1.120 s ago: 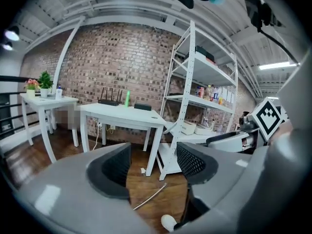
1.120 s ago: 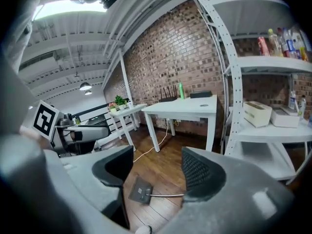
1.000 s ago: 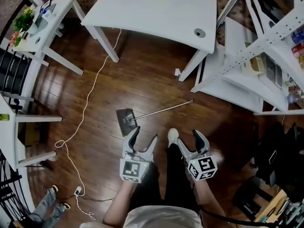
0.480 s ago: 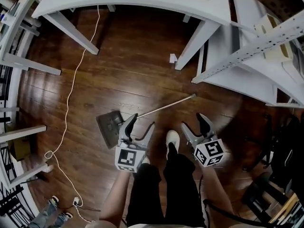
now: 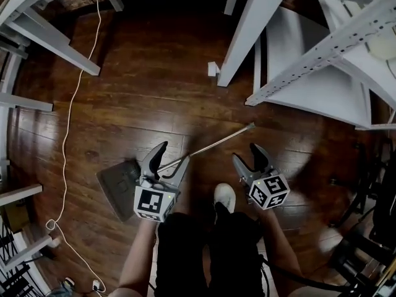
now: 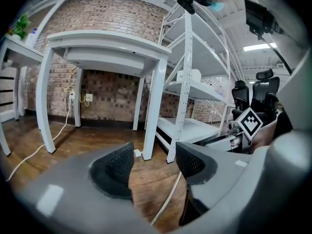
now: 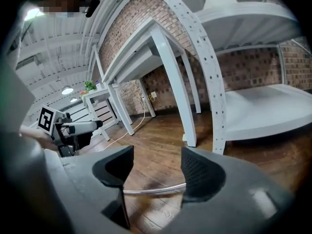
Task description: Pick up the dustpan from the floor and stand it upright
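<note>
Dark wooden floor (image 5: 154, 85) carries the grey dustpan (image 5: 117, 187), which lies flat with its thin metal handle (image 5: 219, 142) slanting up and right toward a white shelving rack (image 5: 322, 54). The left hand-held gripper (image 5: 172, 154) hovers over the pan end of that handle with its jaws spread apart; in the left gripper view the rod shows between and below them, seemingly untouched. The right hand-held gripper (image 5: 247, 154) is likewise released, jaws apart, just beside the handle's far half and near the person's white shoe (image 5: 224, 197), while a white cable (image 5: 68, 116) trails along the floor at left.
</note>
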### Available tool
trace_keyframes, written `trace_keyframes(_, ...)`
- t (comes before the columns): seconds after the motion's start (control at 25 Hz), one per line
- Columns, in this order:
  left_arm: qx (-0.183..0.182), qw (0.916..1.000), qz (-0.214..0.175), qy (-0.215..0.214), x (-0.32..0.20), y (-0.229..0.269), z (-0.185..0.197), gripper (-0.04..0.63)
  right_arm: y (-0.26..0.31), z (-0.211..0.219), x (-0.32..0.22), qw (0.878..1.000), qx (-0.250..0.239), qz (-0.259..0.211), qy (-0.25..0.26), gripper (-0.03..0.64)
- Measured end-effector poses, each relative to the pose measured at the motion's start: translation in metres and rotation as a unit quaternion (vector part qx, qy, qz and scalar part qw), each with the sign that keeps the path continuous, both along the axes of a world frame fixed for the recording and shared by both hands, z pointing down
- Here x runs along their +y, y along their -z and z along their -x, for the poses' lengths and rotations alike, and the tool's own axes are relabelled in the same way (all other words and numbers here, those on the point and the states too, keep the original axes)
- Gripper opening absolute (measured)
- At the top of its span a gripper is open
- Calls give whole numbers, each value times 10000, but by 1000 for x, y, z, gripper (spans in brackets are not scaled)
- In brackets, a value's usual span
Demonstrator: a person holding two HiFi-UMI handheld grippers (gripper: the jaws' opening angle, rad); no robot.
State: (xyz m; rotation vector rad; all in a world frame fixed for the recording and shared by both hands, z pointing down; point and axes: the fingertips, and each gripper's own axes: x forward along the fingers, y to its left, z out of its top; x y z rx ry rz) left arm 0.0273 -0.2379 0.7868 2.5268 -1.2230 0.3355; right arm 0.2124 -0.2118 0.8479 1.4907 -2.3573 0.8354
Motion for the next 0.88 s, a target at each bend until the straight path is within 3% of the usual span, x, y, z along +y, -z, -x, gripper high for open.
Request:
trace_keyframes(0.24,220,9997,-93,-51,-19,-58,0,285,-78,-3,-10,9994,-283,79,163,290)
trace_keyframes(0.4,80,9998,-133,-95,-23,-85,3,281,-119,-7,-16,9991,-398,164,-37,290)
trace_keyframes(0.6,-156,9985,-382,-353,-24,-85,12,281,-158,-10,-19,9990,-346,249,-131,290)
trace_keyframes(0.76,-249,9969,-581,-478,-27,-73,16,281,-184,-14,-25,9930,-862,592,-554,290)
trace_keyframes(0.88,-476,9941,-704,-673,-25,-68,12,281,-205,-22,-31,9764,-1597,927,-1117,290)
